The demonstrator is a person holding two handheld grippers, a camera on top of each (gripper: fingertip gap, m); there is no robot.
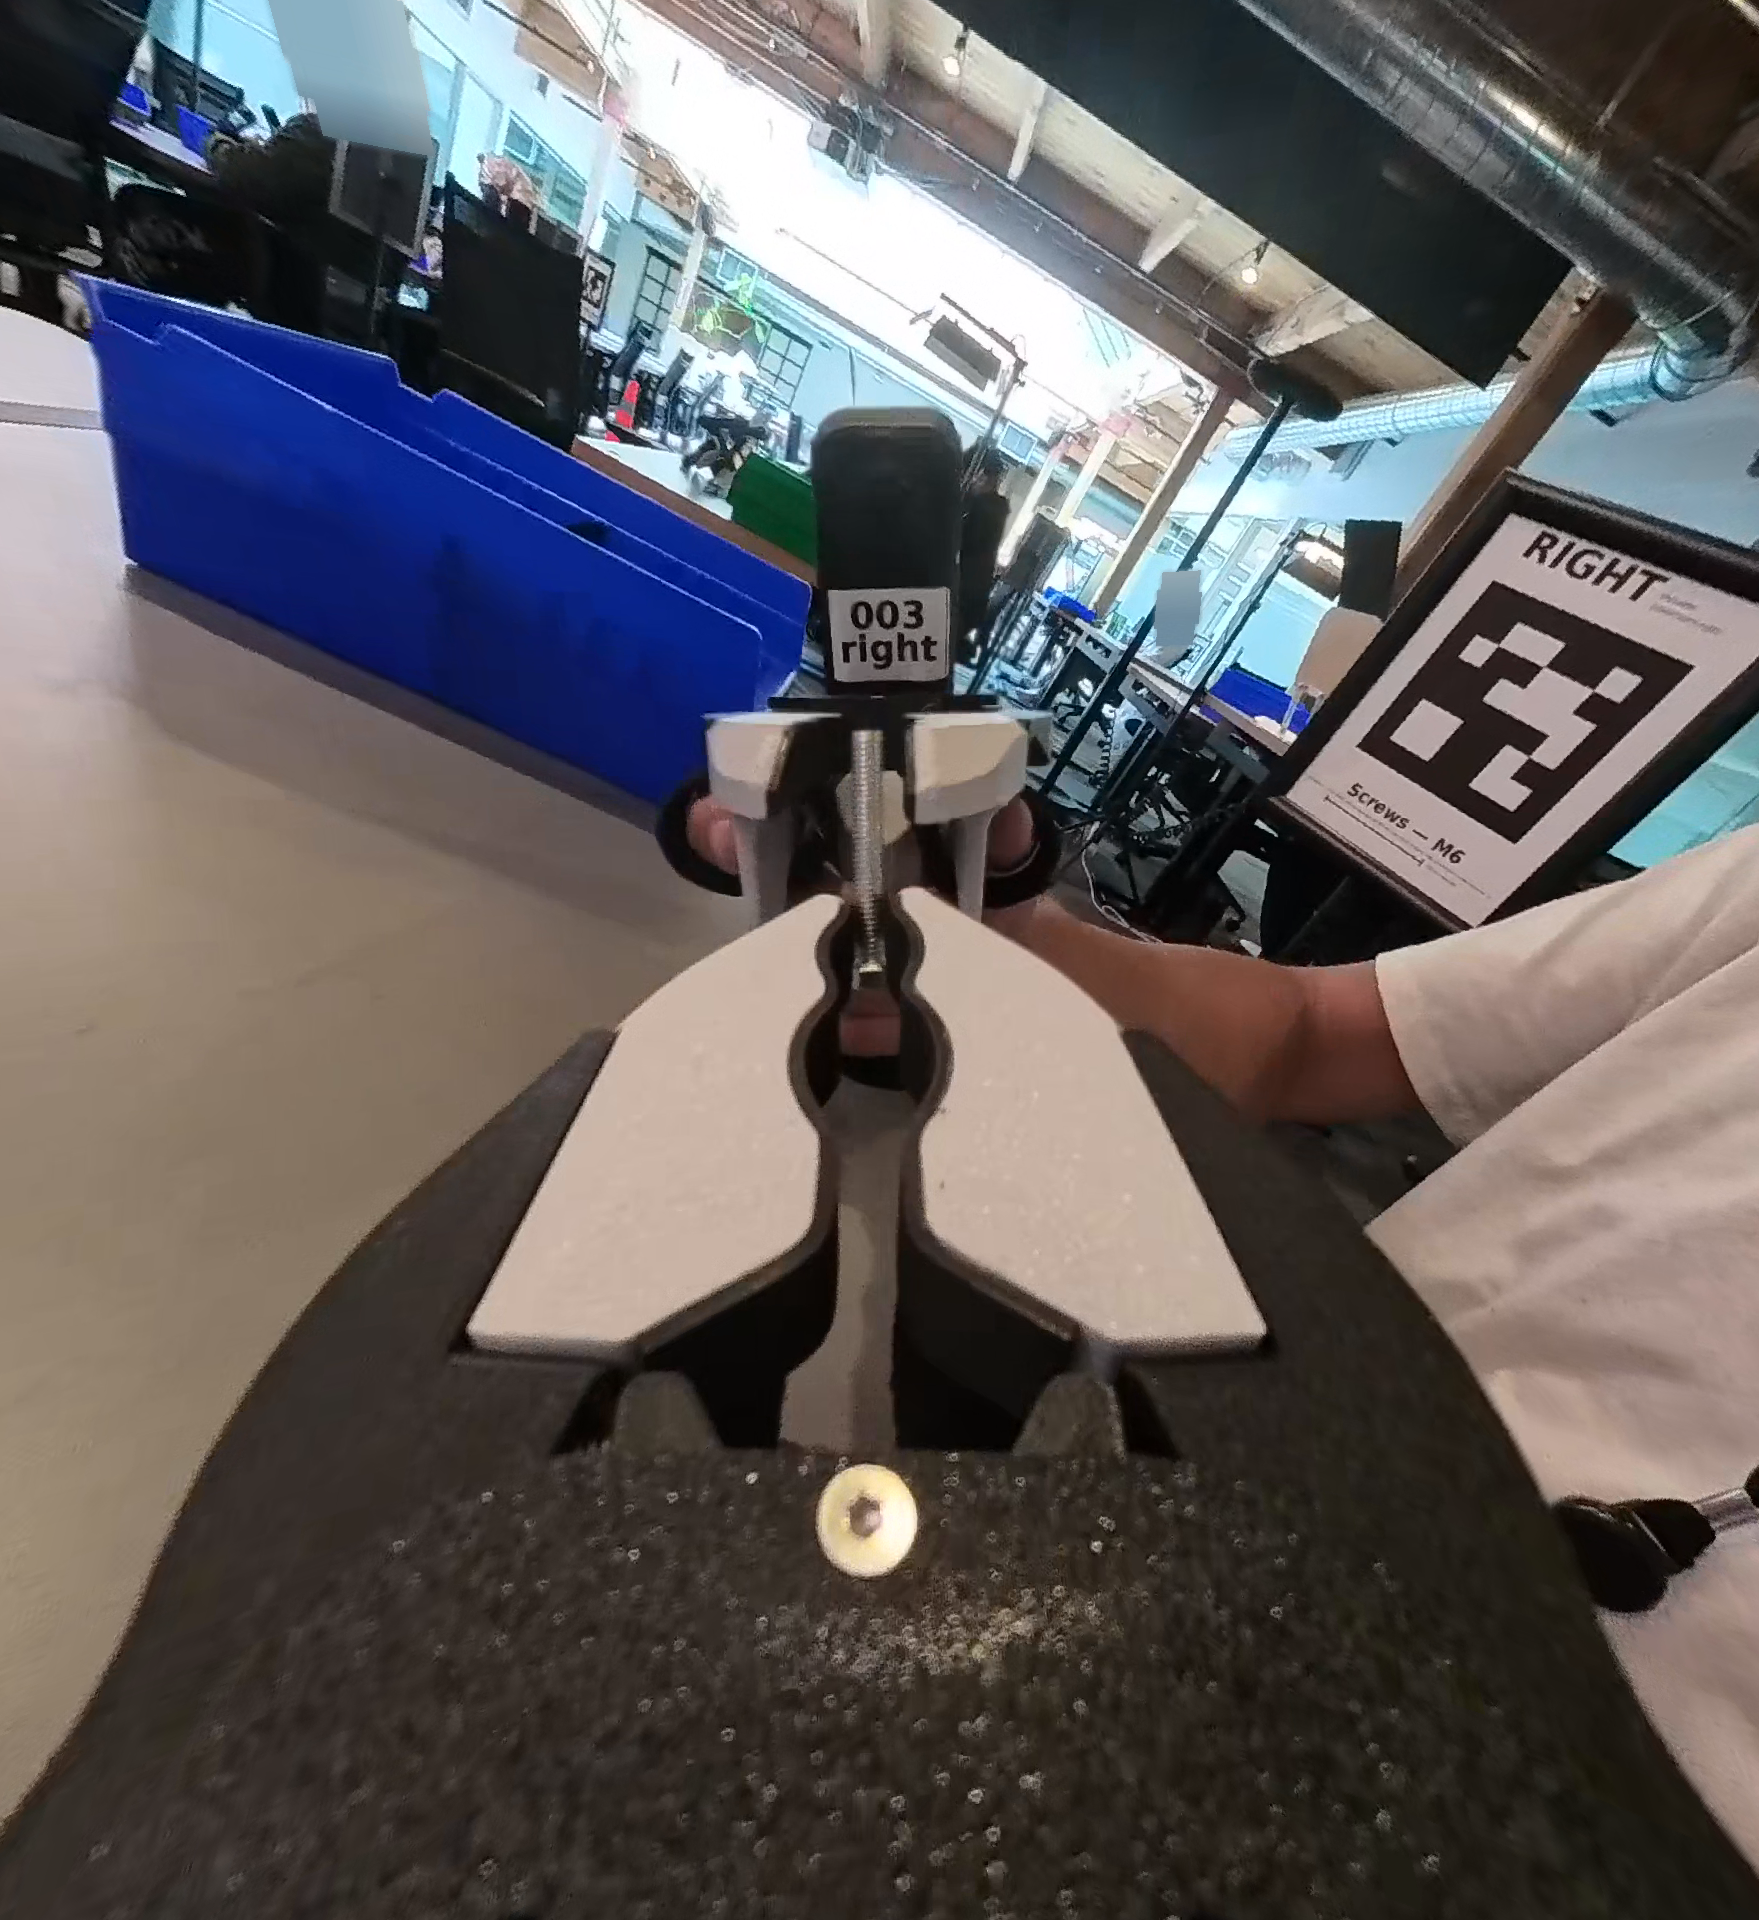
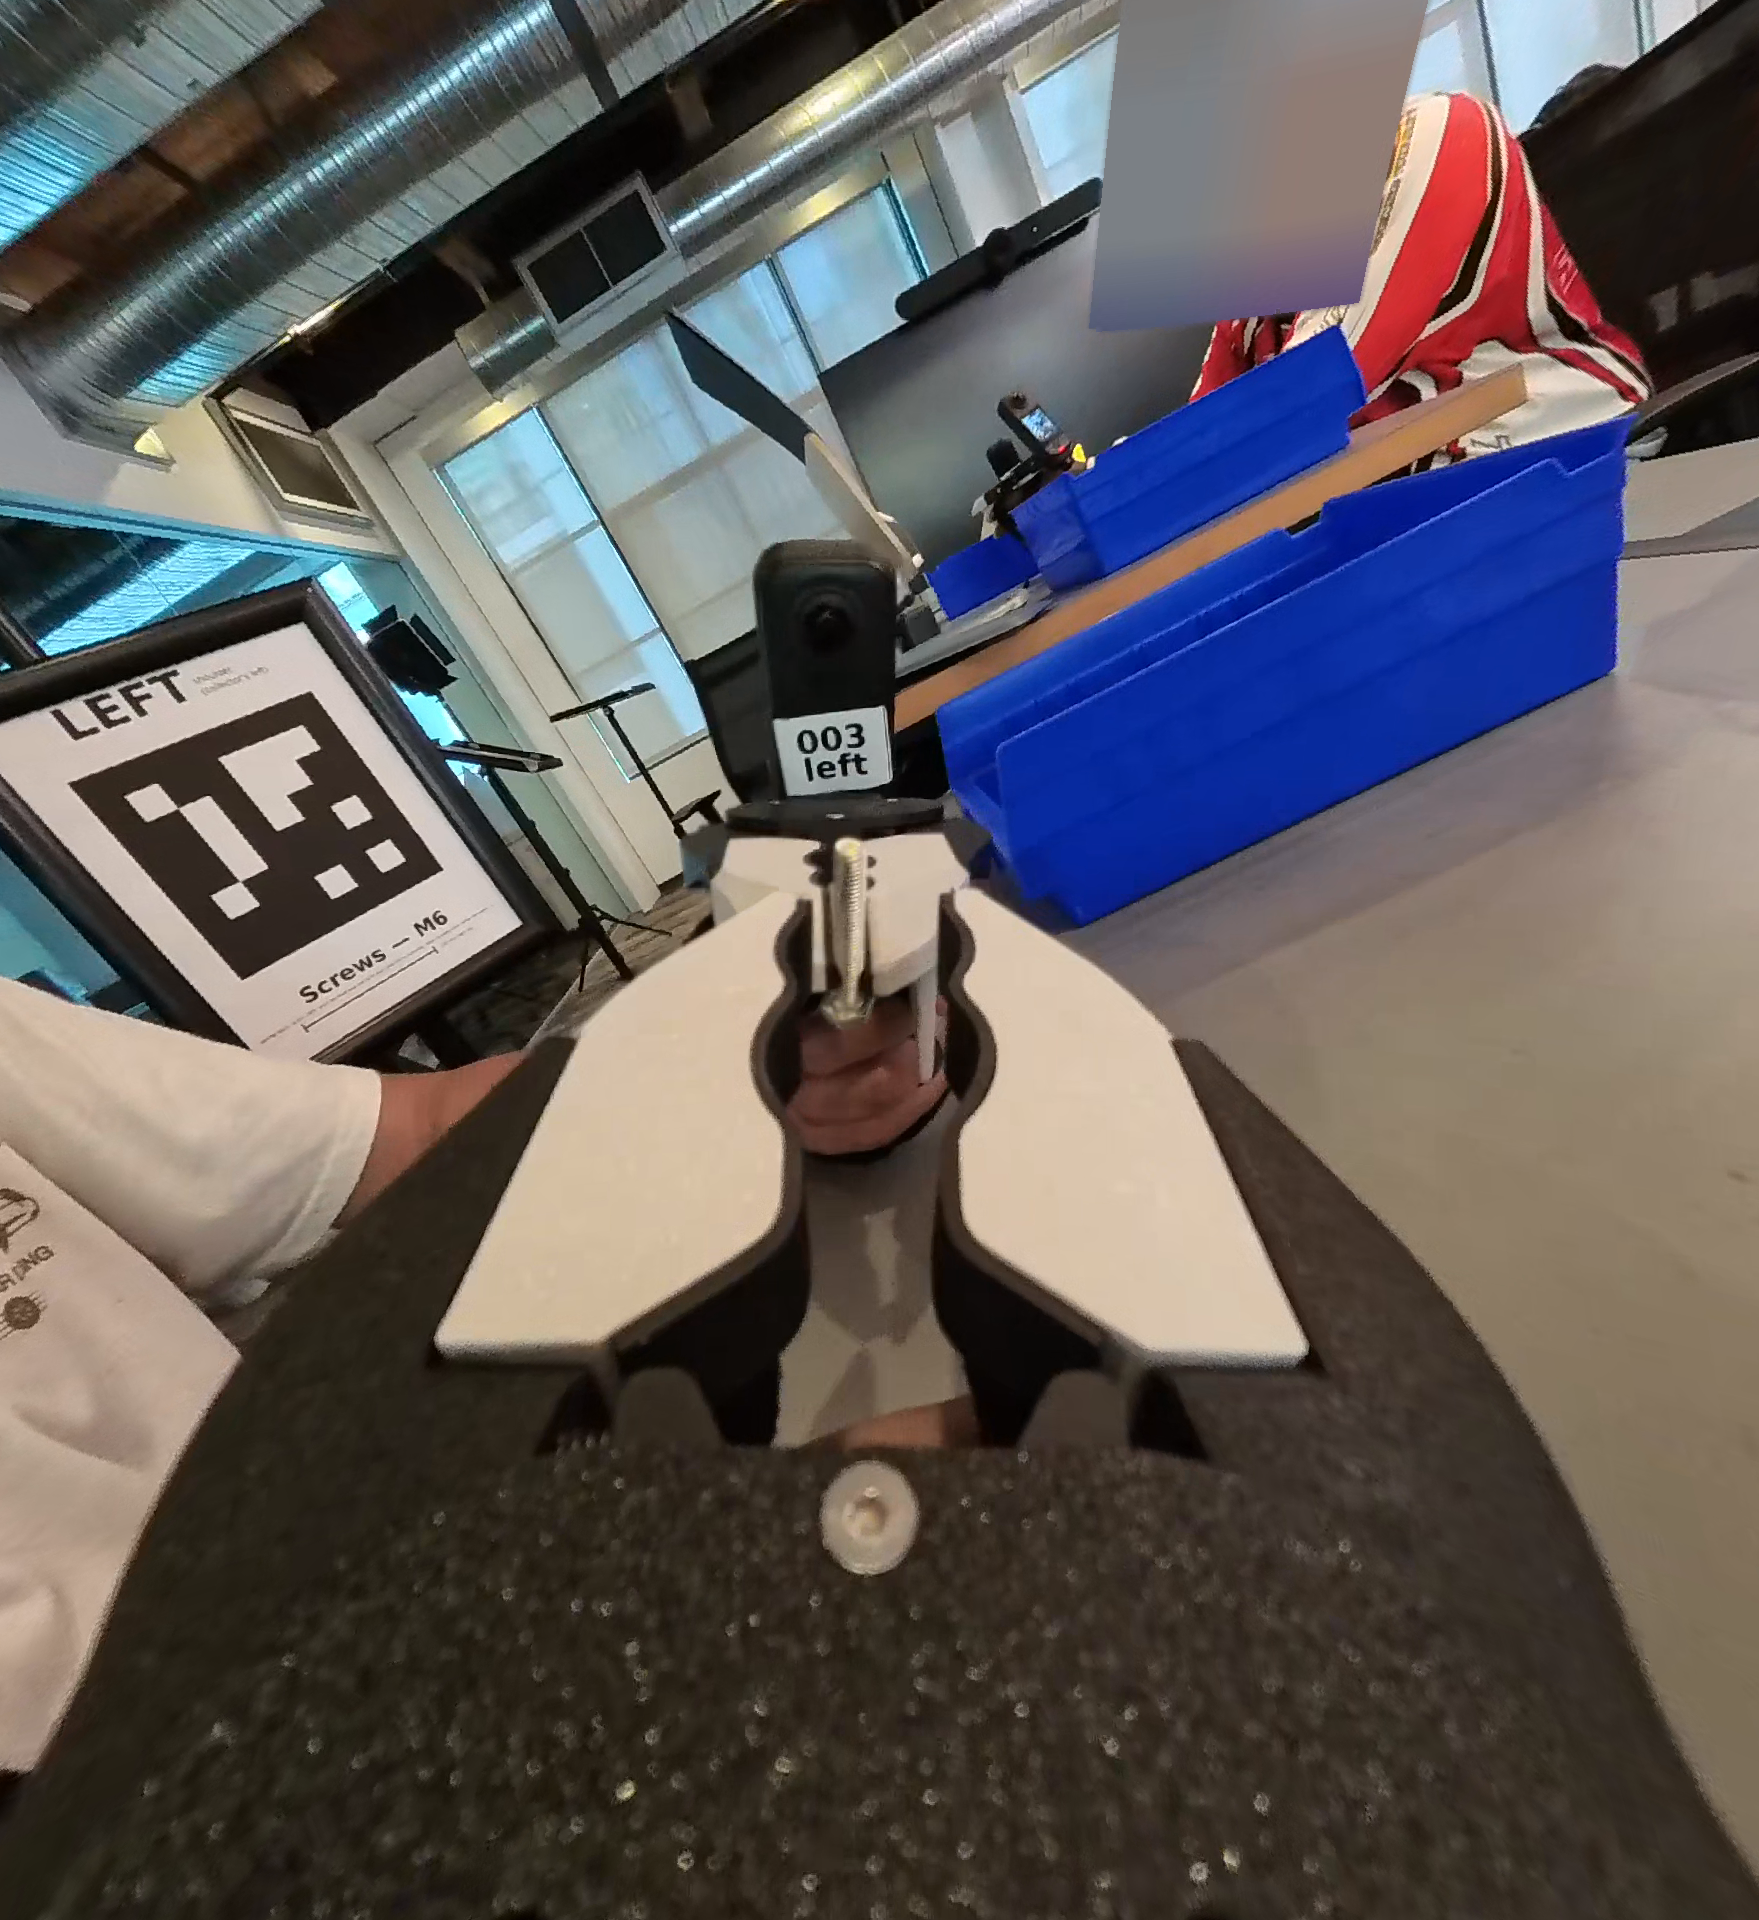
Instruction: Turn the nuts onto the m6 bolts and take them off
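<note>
A silver M6 bolt [image 1: 867, 831] stands tilted between the two grippers, hex end [image 1: 870, 971] low and thread tip up. My left gripper [image 1: 870, 909] is shut on its shank just above the hex end. The right wrist view shows the same bolt [image 2: 847, 925], its hex end [image 2: 847, 1003] and the left gripper [image 2: 844, 883] behind it. My right gripper [image 2: 877, 904] is open, with its fingertips on either side of the thread and a gap on both sides. From the left wrist view the right gripper [image 1: 864, 769] stands apart around the bolt's top. I cannot make out a separate nut.
A long blue bin [image 1: 387, 540] [image 2: 1270, 727] sits on the grey table [image 1: 127, 935] [image 2: 1477, 1039]. A framed marker sign [image 1: 1540, 707] [image 2: 231, 831] stands at the table's edge. The holder's arm [image 1: 1218, 1008] reaches in. A person in a red and white shirt [image 2: 1457, 260] sits beyond. The grippers are tip to tip, or close to it.
</note>
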